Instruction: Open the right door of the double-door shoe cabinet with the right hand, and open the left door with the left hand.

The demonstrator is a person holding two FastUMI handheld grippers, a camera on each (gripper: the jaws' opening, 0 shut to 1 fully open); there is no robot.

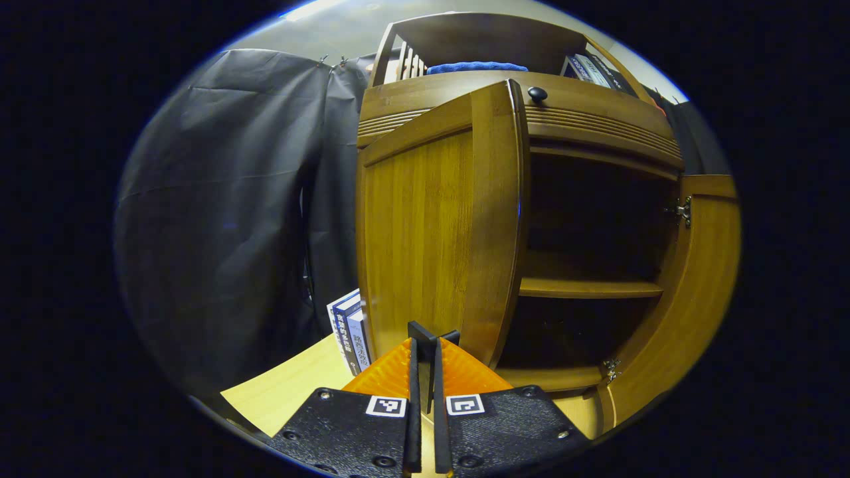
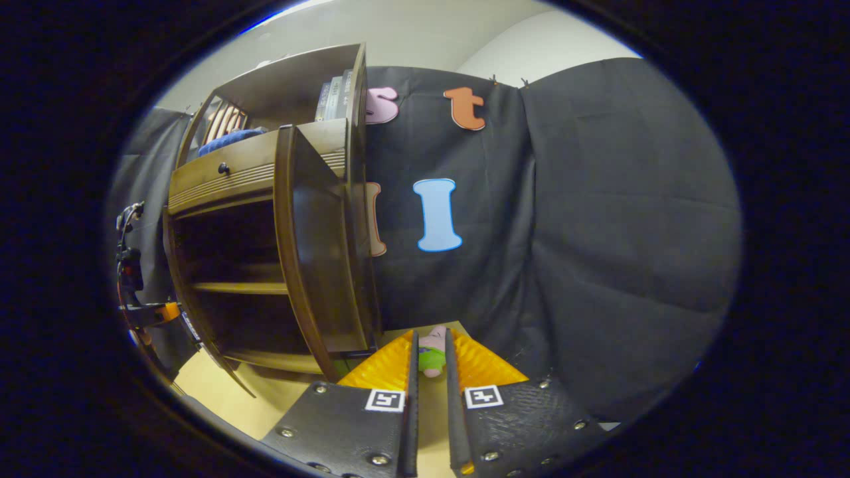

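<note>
Brown wooden double-door shoe cabinet (image 1: 591,133) standing on pale wooden table (image 1: 292,392), both curved doors swung open. Left door (image 1: 438,226) directly ahead of left gripper (image 1: 425,345), fingers almost together with a narrow gap, holding nothing, tips just short of door's lower edge. Right door (image 1: 697,292) open at far right, hinges visible. Dark interior with wooden shelf (image 1: 584,287). Black round knob (image 1: 537,93) on drawer above. Blue cloth (image 1: 475,66) and books (image 1: 594,70) on top shelf. Books (image 1: 350,328) standing left of cabinet.

Right gripper (image 2: 430,352) nearly closed, small gap, empty, beside right door (image 2: 319,245); small pink and green plush toy (image 2: 433,355) on table just past tips.
</note>
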